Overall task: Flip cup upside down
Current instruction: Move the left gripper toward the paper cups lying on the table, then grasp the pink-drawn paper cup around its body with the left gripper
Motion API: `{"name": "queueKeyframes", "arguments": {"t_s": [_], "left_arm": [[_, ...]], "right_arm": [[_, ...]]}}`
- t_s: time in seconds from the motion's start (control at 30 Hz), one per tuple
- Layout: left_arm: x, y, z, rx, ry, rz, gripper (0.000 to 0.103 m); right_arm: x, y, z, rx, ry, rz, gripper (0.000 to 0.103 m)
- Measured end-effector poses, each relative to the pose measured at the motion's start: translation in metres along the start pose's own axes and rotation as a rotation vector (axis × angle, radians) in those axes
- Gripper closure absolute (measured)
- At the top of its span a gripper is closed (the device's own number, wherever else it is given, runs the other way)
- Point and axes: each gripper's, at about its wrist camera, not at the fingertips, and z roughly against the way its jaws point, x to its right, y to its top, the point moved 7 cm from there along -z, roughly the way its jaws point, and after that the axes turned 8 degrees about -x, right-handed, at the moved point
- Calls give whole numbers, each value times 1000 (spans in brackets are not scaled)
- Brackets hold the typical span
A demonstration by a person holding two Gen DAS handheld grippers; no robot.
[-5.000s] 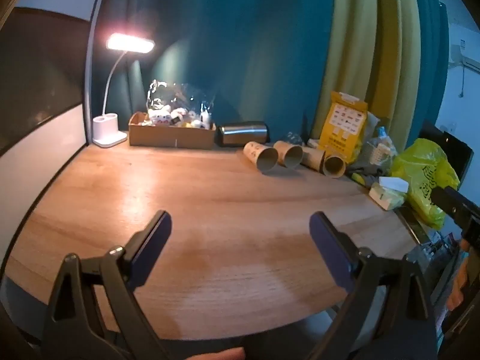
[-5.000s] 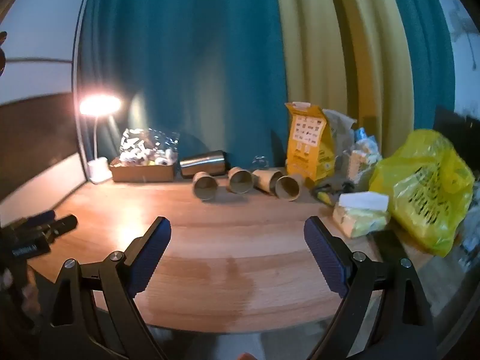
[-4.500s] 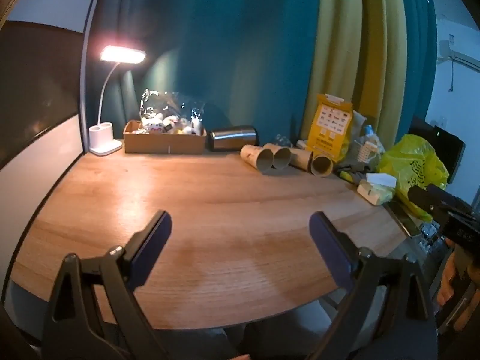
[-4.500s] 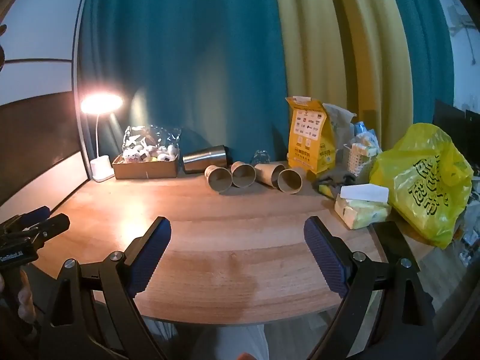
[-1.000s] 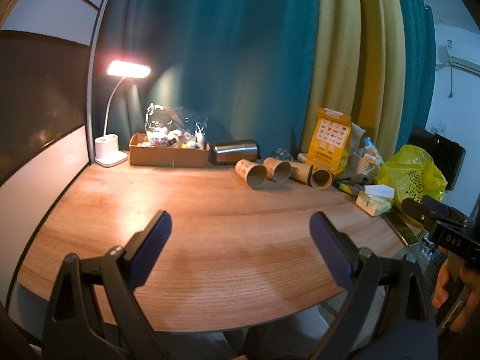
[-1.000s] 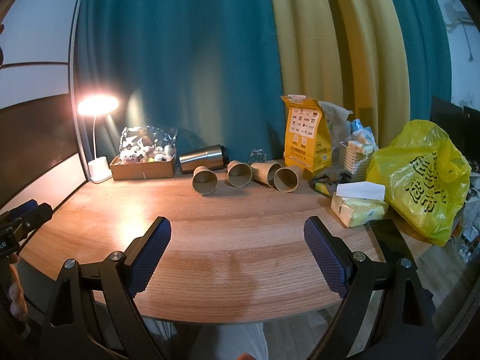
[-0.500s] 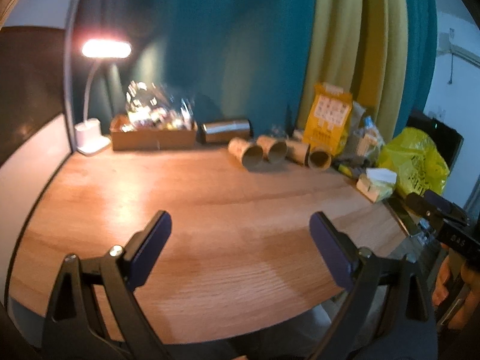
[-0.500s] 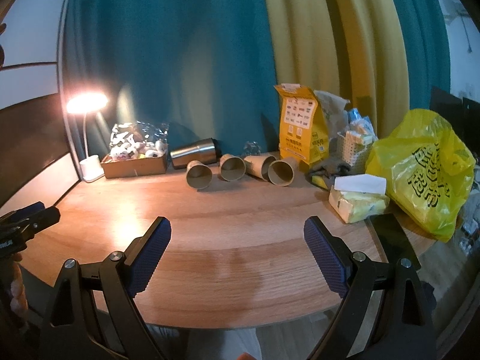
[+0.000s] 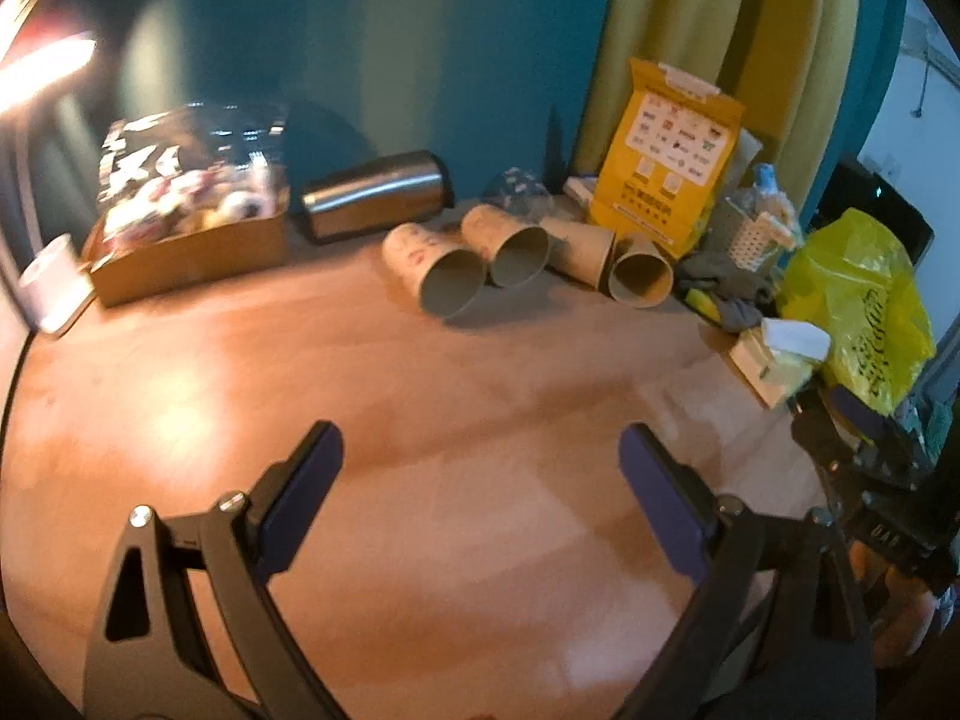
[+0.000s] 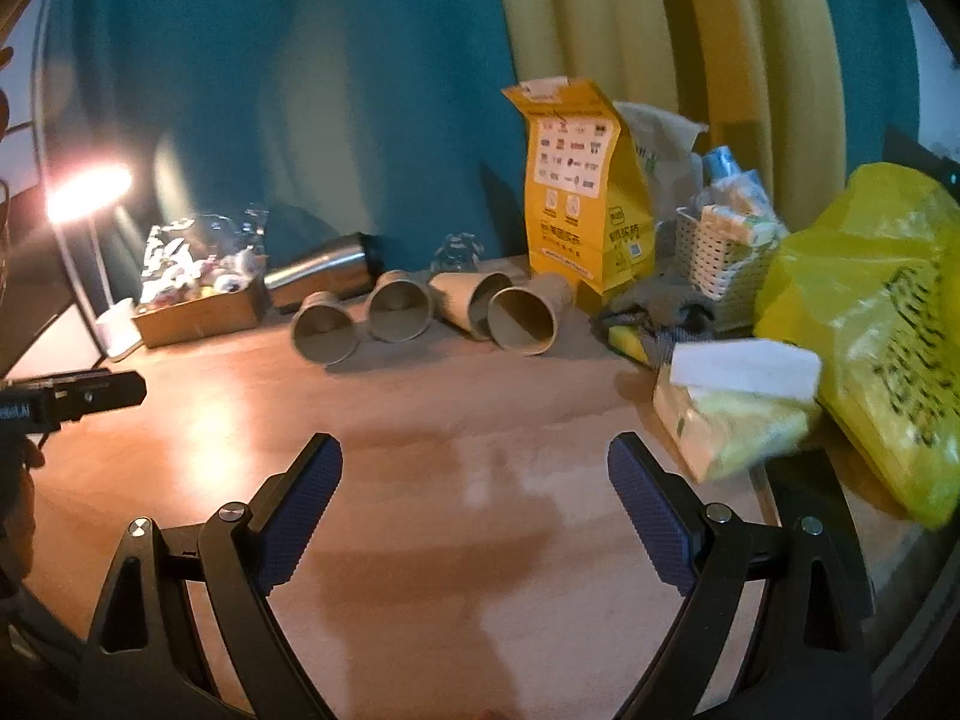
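Several brown paper cups lie on their sides in a row at the back of the wooden table (image 9: 480,420), mouths toward me. The leftmost cup (image 9: 435,276) shows in the left wrist view and in the right wrist view (image 10: 324,329); the rightmost cup (image 10: 528,315) lies by the yellow bag. My left gripper (image 9: 480,480) is open and empty, hovering over the table well short of the cups. My right gripper (image 10: 474,480) is open and empty, also short of the cups.
A steel tumbler (image 9: 372,195) lies behind the cups. A cardboard box of snacks (image 9: 186,240) and a lit desk lamp (image 10: 90,192) are at back left. A yellow paper bag (image 10: 576,204), a white basket (image 10: 720,258), a tissue pack (image 10: 732,408) and a yellow plastic bag (image 10: 888,312) crowd the right.
Both grippers have moved forward over the table toward the cups, which now look larger. The jaws stay open. The cups have not moved.
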Motion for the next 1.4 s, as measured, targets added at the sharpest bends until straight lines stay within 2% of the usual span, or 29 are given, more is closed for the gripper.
{"name": "queueKeyframes", "arguments": {"t_s": [0.27,0.43,0.5,0.63,0.73,0.77,0.87,0.97,1.0,1.03,1.07,1.17,1.4], "left_arm": [[17,105,-80,-86,21,-41,9],[19,166,-138,-131,-1,-20,9],[21,185,-157,-135,-9,0,9],[17,213,-196,-155,31,7,9],[6,217,-230,-238,42,69,9],[2,214,-241,-272,20,106,9],[-2,205,-261,-337,9,129,8],[-2,208,-261,-313,24,122,12],[-1,208,-261,-312,26,117,17],[-1,207,-262,-317,32,112,29],[0,204,-265,-333,36,108,33],[4,196,-267,-354,16,112,35],[6,189,-256,-340,-1,133,39]], "right_arm": [[43,53,-83,-76,26,-29,11],[59,80,-123,-81,39,-39,11],[64,87,-136,-86,47,-41,11],[70,94,-158,-104,64,-53,11],[75,96,-168,-109,71,-56,11],[76,96,-170,-111,73,-58,11],[80,96,-173,-104,77,-76,11],[82,95,-174,-100,86,-84,11],[83,95,-174,-97,89,-87,11],[84,94,-174,-96,92,-90,11],[85,92,-172,-97,95,-93,11],[86,93,-166,-88,98,-100,11],[89,95,-149,-63,86,-100,11]]}}
